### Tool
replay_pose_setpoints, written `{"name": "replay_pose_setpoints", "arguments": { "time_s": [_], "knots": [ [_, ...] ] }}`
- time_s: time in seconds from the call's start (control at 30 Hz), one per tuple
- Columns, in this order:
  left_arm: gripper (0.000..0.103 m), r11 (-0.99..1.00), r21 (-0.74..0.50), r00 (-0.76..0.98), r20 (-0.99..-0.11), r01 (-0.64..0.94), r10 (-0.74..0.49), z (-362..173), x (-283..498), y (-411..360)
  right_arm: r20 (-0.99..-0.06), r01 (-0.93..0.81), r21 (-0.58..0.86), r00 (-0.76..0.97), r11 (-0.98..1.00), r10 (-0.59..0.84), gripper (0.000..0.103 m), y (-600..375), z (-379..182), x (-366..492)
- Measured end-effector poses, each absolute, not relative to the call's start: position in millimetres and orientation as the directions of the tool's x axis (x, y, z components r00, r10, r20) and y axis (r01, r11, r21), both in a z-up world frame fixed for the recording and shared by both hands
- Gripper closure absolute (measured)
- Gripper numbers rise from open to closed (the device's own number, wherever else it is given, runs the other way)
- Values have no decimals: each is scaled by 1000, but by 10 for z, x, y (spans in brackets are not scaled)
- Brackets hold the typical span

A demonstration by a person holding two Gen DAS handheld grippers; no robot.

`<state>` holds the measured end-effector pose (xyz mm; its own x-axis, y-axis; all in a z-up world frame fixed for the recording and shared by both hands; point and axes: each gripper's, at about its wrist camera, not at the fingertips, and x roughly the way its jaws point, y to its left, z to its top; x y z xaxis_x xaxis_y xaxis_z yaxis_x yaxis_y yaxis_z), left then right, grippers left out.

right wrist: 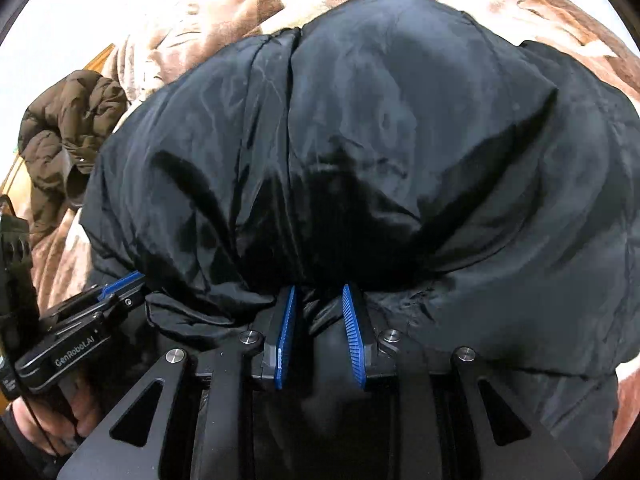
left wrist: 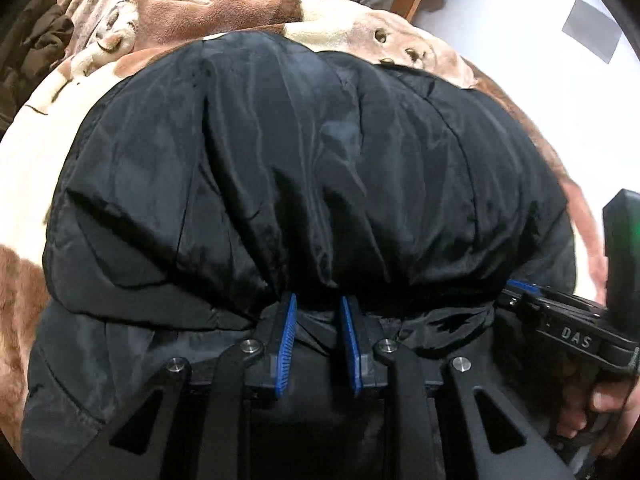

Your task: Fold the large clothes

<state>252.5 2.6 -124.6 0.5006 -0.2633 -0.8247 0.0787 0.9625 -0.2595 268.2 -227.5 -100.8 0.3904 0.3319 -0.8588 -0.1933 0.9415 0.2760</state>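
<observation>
Left wrist view: brown-and-cream plush blanket [left wrist: 168, 12] over the bed, black padded jacket [left wrist: 312, 152] bulging across its middle, near hem bunched toward the bed's near edge. Brown puffer coat [right wrist: 60, 136] heaped by the left edge. Probably light, soft and springy, with a slick shell likely to slide; best gripped deep through a doubled hem fold, not a single layer. Left tongs [left wrist: 318, 306] parted narrowly, gathered hem between the blue pads [left wrist: 289, 328], pressure on it unclear. Right tongs [right wrist: 320, 298] likewise barely apart around bunched fabric.
</observation>
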Motion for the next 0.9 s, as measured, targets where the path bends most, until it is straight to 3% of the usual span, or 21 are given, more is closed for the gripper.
{"name": "replay_pose_setpoints", "arguments": {
  "time_s": [0.23, 0.5, 0.63, 0.73, 0.83, 0.9],
  "knots": [
    [75, 958, -283, 488, -829, 56, -273, -1106, 2476, 74, -858, -209, 255, 401, 944, 321, 78, -2290, -659, 2503],
    [71, 953, -292, 589, -758, 76, -279, -521, 2230, 379, -749, -203, 239, 584, 949, 314, 78, -2579, 104, 2639],
    [60, 968, -251, 654, -729, 19, -202, -423, 2578, 548, -771, -138, 214, 584, 967, 254, 78, -2731, -23, 3041],
    [60, 968, -244, 602, -782, -55, -162, -711, 2914, 686, -834, -65, 204, 511, 977, 208, 78, -2852, -390, 3212],
    [60, 962, -268, 589, -786, -52, -187, -924, 2993, 720, -824, -58, 251, 512, 966, 244, 76, -2950, -666, 3127],
    [59, 975, -221, 600, -783, -21, -165, -945, 2996, 653, -819, -57, 239, 524, 969, 233, 76, -2954, -694, 3091]
  ]
}}
